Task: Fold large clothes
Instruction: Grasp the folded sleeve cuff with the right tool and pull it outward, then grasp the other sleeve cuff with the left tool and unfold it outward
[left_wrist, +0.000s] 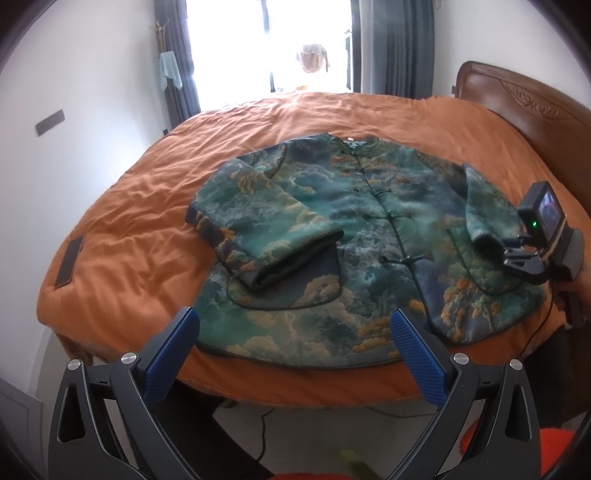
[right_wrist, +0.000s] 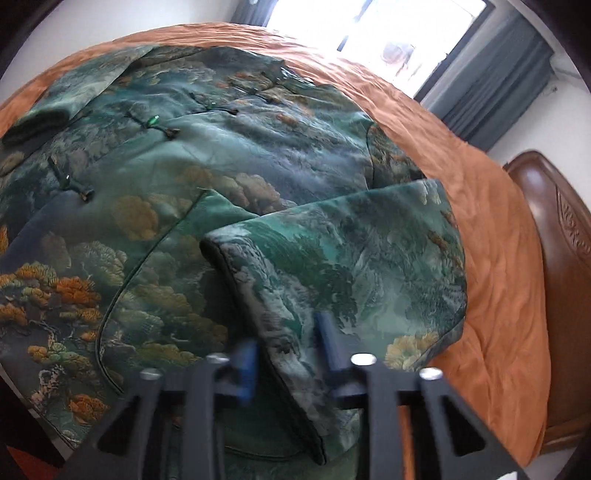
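White walls (left_wrist: 92, 147), bright window (left_wrist: 266, 40), grey curtains (left_wrist: 402, 44), orange bedspread (left_wrist: 140, 206), carved wooden headboard (left_wrist: 517, 99).

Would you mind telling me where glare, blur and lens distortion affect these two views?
Left wrist view: the window is blown out white, the bed bows into a fisheye curve, and the jacket stays fairly sharp. Right wrist view: the window glares too, the right gripper is smeared by motion blur, and the jacket's pattern looks soft.
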